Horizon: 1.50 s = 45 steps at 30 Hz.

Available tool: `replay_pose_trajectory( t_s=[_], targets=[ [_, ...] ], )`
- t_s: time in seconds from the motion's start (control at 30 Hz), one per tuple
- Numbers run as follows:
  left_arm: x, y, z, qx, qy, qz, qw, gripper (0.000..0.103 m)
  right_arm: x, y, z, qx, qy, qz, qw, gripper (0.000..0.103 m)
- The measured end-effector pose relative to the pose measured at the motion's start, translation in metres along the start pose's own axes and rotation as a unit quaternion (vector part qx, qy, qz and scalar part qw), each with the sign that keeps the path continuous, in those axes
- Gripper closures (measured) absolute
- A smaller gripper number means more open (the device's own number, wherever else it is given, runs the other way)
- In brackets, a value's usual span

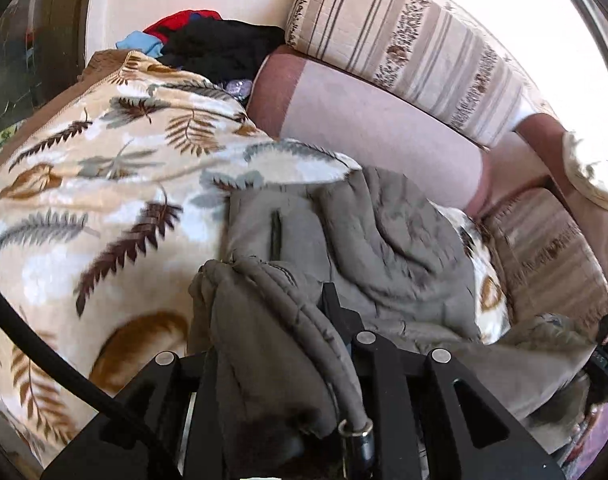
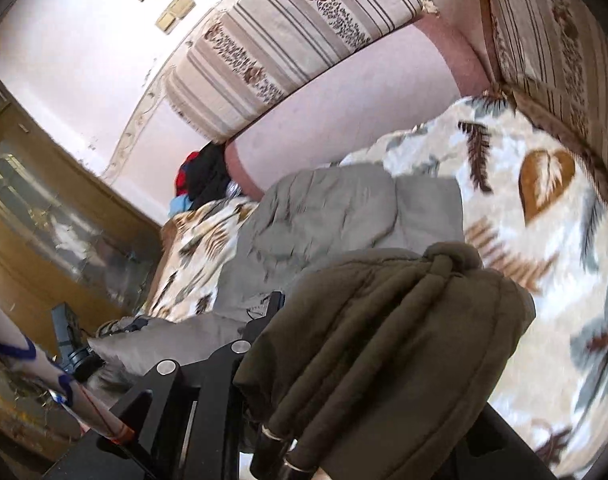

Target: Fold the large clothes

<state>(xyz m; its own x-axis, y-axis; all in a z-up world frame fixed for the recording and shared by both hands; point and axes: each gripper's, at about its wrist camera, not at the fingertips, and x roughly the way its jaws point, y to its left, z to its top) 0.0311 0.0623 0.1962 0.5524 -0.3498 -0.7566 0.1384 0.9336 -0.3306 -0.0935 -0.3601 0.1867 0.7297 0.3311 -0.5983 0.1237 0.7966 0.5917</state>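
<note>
A large grey-olive quilted jacket (image 1: pixel 383 240) lies on a leaf-patterned blanket (image 1: pixel 104 200) on a sofa. My left gripper (image 1: pixel 296 320) is shut on a bunched edge of the jacket with a drawcord and metal toggle (image 1: pixel 359 432) hanging over the fingers. My right gripper (image 2: pixel 343 340) is shut on another bunched fold of the jacket (image 2: pixel 403 340), which covers its fingers; cord ends (image 2: pixel 276 436) hang low. The rest of the jacket (image 2: pixel 343 216) spreads on the blanket (image 2: pixel 543 200) ahead.
Pink sofa backrest (image 1: pixel 363 120) with striped cushions (image 1: pixel 403 40) stands behind. A pile of red, blue and black clothes (image 1: pixel 208 40) sits at the sofa's far end. A wooden cabinet (image 2: pixel 44 220) stands left. The other gripper (image 2: pixel 76 344) shows at lower left.
</note>
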Motion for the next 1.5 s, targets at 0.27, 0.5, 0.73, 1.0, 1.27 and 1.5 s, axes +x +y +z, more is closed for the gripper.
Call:
replay_pose_trajectory(
  t_s=[0.27,0.5,0.73,1.0,1.27,1.5],
  targets=[
    [0.077,-0.005,0.072,0.003,0.023,0.04,0.9989,0.084,0.074,-0.017,0.071,0.019,0.004,-0.065,0.998,0.082],
    [0.151,-0.002,0.118,0.0,0.045,0.082,0.9956,0.082,0.144,-0.046,0.122,0.038,0.024,-0.106,0.993,0.08],
    [0.216,0.001,0.122,0.009,0.06,0.111,0.992,0.081,0.204,-0.068,0.131,0.02,0.041,-0.159,0.986,0.079],
    [0.207,-0.004,0.117,0.003,0.059,0.108,0.9924,0.073,0.195,-0.067,0.123,0.015,0.036,-0.148,0.988,0.058],
    [0.139,-0.008,0.126,-0.041,0.032,0.017,0.9985,0.029,0.128,-0.042,0.115,0.008,-0.018,-0.152,0.988,0.021],
    [0.093,-0.038,0.12,0.013,-0.004,0.037,0.9992,0.024,0.082,-0.016,0.106,-0.045,-0.048,-0.179,0.982,0.016]
  ],
)
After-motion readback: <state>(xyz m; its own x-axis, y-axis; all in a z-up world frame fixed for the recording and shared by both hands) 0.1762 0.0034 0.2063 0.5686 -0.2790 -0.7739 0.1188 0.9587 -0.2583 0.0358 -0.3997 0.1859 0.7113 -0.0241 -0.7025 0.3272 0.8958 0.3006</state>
